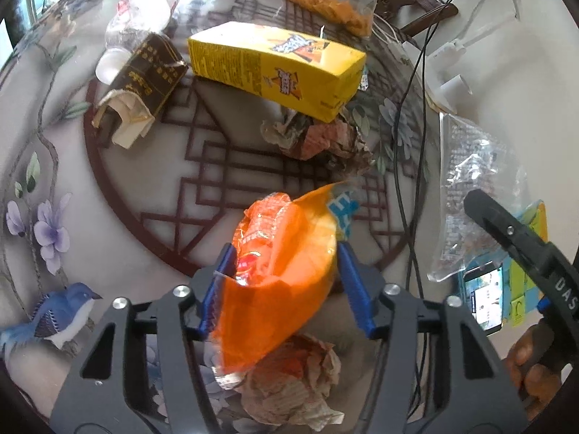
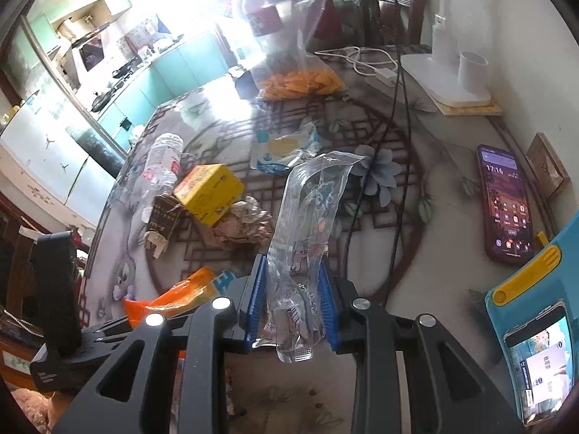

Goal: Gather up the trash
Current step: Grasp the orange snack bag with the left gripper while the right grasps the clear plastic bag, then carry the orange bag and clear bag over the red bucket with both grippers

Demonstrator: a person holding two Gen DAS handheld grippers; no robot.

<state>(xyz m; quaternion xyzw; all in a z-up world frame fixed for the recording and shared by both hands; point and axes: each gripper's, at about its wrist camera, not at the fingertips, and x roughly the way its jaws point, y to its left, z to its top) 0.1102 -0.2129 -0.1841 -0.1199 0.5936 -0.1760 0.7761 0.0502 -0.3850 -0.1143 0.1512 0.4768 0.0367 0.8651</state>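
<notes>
Clamping an orange snack wrapper (image 1: 282, 275), the left gripper (image 1: 286, 271) is hovering beside the yellow box (image 1: 275, 68); the right gripper (image 2: 293, 303) is pinching a clear plastic bag (image 2: 307, 224).

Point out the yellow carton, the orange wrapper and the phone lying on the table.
yellow carton (image 1: 289, 61): left wrist view, on its printed top face.
orange wrapper (image 1: 286, 289): left wrist view, on its middle, between the left fingers.
phone (image 2: 504, 202): right wrist view, on the middle of its lit screen.
</notes>
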